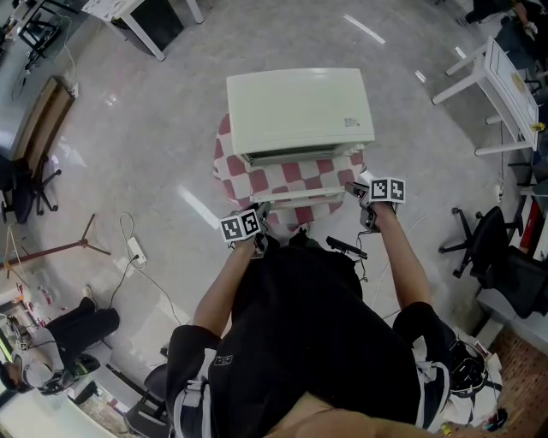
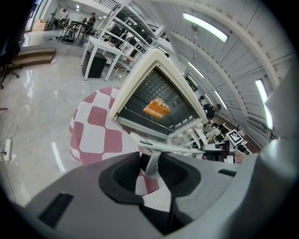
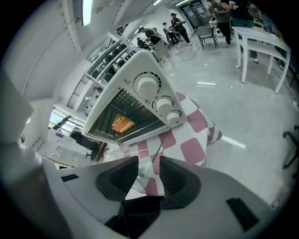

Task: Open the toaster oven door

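The cream toaster oven (image 1: 300, 111) stands on a small table under a red-and-white checked cloth (image 1: 282, 178). Its door (image 1: 300, 198) hangs down open toward me, and an orange item (image 2: 155, 109) lies on the rack inside. My left gripper (image 2: 152, 168) is at the door's left end, its pads shut on a post of the pale door handle (image 2: 161, 147). My right gripper (image 3: 148, 173) sits at the door's right end (image 1: 364, 192), below the control knobs (image 3: 148, 85). Its jaws stand apart, with only the door's edge showing in the gap and neither pad touching it.
White desks (image 1: 501, 81) stand at the back right and another (image 1: 154, 21) at the back left. Office chairs (image 1: 492, 248) are at the right. A power strip (image 1: 135, 250) and a stand's legs (image 1: 73, 248) lie on the floor at the left. My body is close to the table's front.
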Demonstrator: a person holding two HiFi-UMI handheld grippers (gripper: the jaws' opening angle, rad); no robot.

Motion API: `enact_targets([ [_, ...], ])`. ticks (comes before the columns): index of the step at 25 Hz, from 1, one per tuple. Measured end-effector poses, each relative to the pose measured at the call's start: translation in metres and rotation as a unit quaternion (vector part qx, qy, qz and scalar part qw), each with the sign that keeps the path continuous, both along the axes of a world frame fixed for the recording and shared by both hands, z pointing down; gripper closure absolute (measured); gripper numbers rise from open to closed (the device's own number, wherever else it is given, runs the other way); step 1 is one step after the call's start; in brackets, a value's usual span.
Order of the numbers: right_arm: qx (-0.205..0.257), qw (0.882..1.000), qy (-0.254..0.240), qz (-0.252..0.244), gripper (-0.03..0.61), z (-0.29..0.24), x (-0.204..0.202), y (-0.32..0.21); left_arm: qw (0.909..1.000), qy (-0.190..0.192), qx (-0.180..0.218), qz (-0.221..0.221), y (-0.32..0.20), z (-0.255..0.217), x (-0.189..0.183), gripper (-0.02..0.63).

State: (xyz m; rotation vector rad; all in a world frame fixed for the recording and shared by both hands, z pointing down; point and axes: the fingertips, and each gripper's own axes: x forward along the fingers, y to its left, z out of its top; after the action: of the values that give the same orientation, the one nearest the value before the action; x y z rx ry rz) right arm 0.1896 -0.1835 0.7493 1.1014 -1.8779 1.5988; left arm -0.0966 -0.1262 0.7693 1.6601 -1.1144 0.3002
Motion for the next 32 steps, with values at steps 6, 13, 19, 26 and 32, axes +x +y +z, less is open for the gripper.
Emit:
enact_targets([
  [6, -0.002, 1.000, -0.011, -0.009, 0.465, 0.000, -0.005, 0.001, 1.0000, -0.004, -0.001, -0.002, 0.001, 0.003, 0.001, 0.489],
  [13, -0.002, 1.000, -0.017, -0.006, 0.469, 0.003, -0.004, 0.003, 0.9999, 0.013, -0.003, -0.002, 0.004, 0.005, 0.001, 0.486],
  [19, 0.004, 1.000, -0.015, -0.010, 0.469, 0.004, -0.004, 0.002, 0.9981, 0.060, 0.015, 0.001, 0.013, -0.011, -0.011, 0.394],
  [26, 0.005, 1.000, -0.010, -0.017, 0.468, 0.005, -0.005, 0.003, 0.9904, 0.120, 0.019, -0.066, 0.000, -0.018, -0.056, 0.388],
  [32, 0.006, 1.000, -0.007, -0.015, 0.469, 0.005, -0.004, 0.008, 0.9882, 0.148, 0.015, -0.037, -0.013, -0.019, -0.038, 0.393],
])
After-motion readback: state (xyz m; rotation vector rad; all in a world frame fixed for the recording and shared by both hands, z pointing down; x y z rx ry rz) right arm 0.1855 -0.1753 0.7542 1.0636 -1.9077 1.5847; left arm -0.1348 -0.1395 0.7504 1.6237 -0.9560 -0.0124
